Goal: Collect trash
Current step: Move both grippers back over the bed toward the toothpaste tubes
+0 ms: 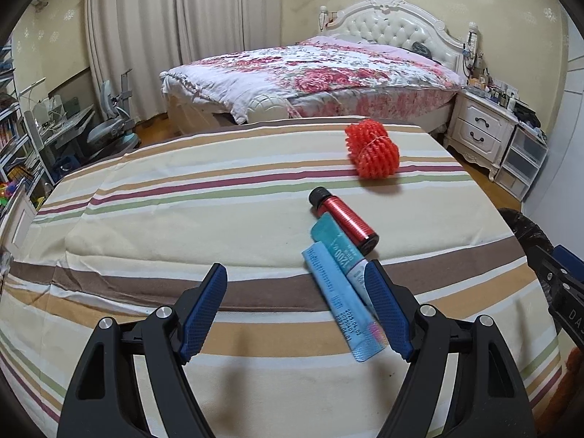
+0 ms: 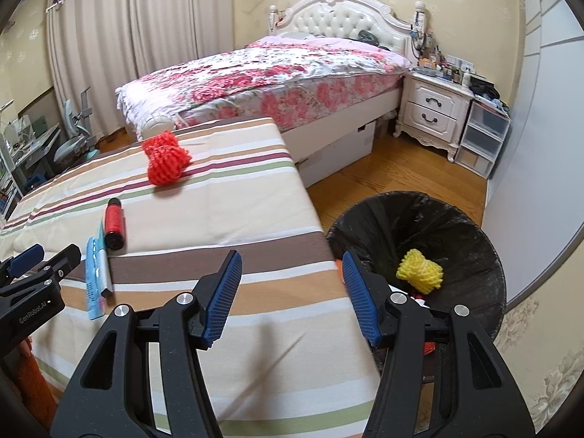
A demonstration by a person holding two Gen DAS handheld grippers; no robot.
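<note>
Trash lies on a striped cloth-covered table [image 1: 146, 219]. A red foam net [image 1: 372, 149] sits at the far right, and a red bottle with a black cap [image 1: 345, 219] lies on its side nearer me. Two light-blue packets [image 1: 339, 292] lie side by side below the bottle. My left gripper [image 1: 295, 268] hovers open over the cloth, its right finger just beside the packets and holding nothing. My right gripper [image 2: 292, 255] is open and empty over the table's right edge. Beside it stands a black-lined bin [image 2: 419, 215] with a yellow foam net [image 2: 419, 270] inside.
The bin stands on a wooden floor [image 2: 383, 171] right of the table. Behind the table are a bed with a floral quilt [image 2: 262, 76], a white nightstand [image 2: 430, 113] and plastic drawers [image 2: 481, 135]. A desk and chair [image 1: 109, 124] stand at the far left.
</note>
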